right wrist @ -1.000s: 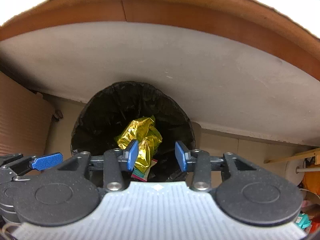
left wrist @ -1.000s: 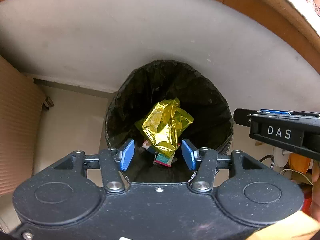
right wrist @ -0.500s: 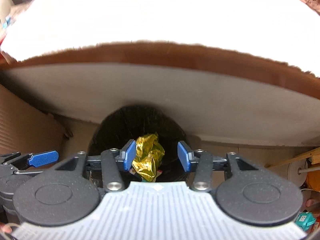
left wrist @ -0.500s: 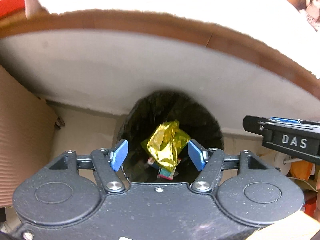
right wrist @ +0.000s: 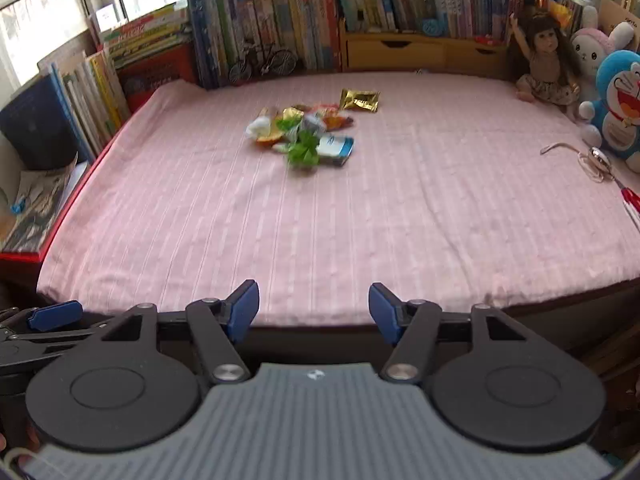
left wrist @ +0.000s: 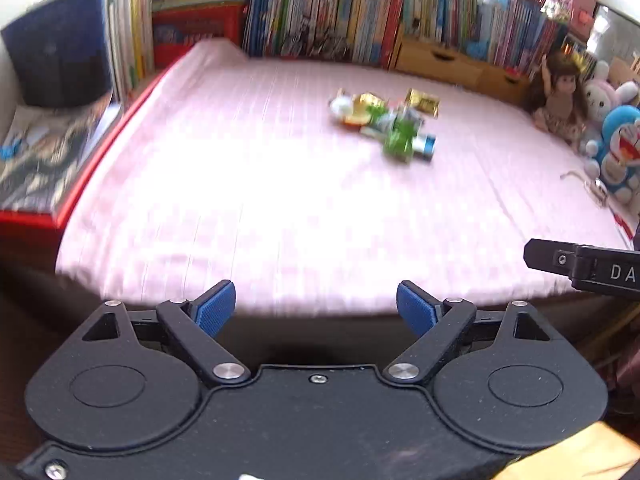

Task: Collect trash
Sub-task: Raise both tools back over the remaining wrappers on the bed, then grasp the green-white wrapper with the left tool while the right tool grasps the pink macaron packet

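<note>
1. Several wrappers [left wrist: 384, 124] lie heaped toward the bed's [left wrist: 280, 208] far edge. My left gripper [left wrist: 316, 308], its jaws just spread and empty, hangs at the near edge; this blurred view could make me misjudge the reach.
2. My right gripper [right wrist: 314, 312], likewise just spread and empty, faces that heap; the gold packet [right wrist: 359, 100] lies apart, easily missed.

Black tongs [left wrist: 316, 308], blue pads [left wrist: 214, 308]
</note>
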